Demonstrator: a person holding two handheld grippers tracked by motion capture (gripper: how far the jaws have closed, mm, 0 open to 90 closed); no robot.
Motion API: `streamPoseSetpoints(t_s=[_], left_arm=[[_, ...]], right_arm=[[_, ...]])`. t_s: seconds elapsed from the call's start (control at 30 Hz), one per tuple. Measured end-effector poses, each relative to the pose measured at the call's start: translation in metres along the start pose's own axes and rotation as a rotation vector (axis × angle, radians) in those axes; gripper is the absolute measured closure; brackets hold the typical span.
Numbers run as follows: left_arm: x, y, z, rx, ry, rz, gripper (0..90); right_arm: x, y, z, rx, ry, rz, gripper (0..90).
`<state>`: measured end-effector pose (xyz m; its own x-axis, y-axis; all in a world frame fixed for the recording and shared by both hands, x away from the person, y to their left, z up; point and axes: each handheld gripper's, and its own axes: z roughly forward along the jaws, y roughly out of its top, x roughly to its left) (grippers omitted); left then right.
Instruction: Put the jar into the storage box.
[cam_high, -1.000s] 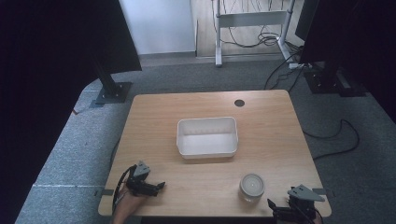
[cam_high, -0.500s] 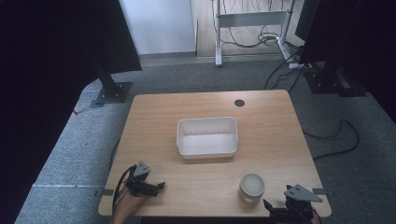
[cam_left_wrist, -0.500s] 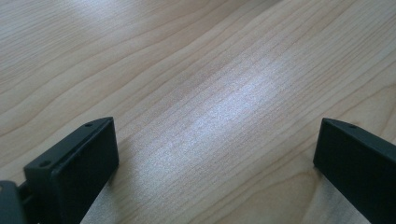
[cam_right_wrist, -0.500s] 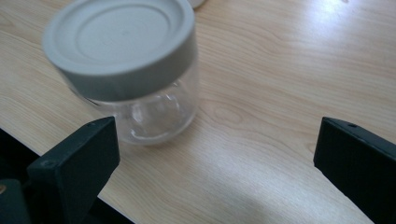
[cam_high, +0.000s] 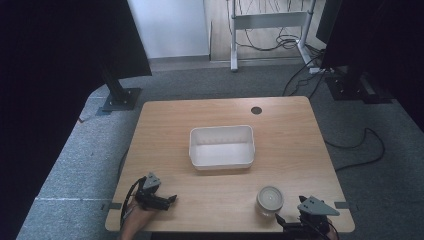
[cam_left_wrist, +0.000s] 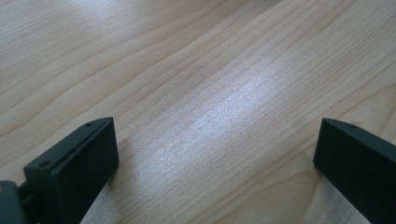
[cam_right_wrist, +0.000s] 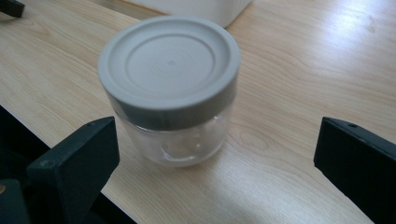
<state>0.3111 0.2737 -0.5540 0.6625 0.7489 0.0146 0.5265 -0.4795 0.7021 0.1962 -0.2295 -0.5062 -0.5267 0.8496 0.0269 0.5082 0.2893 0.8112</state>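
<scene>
From the high view I note a light wood-grain table carrying a white rectangular plastic tub near its centre, and a small round jar near the front right edge. My left gripper rests at the front left corner, well apart from the jar; my right gripper sits at the front right edge, just beside the jar. In the left gripper view, the two black jaws stand wide apart over bare, matte wood with nothing between them. In the right gripper view, the jar is clear-walled with a flat grey lid marked by concentric rings; it stands upright ahead of the widely spread jaws, nearer the left one, untouched.
</scene>
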Motion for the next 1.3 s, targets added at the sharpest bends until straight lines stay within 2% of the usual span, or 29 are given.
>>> streamPoseSetpoints(t_s=[0.73,1.3], left_arm=[[0.0,0.0,0.0,0.0,0.0,0.0,0.0],[0.0,0.0,0.0,0.001,0.0,0.001,0.0]], right_arm=[[0.012,0.011,0.026,0.01,0.05,-0.032,0.0],[0.015,0.011,0.052,0.046,0.045,-0.02,0.2]])
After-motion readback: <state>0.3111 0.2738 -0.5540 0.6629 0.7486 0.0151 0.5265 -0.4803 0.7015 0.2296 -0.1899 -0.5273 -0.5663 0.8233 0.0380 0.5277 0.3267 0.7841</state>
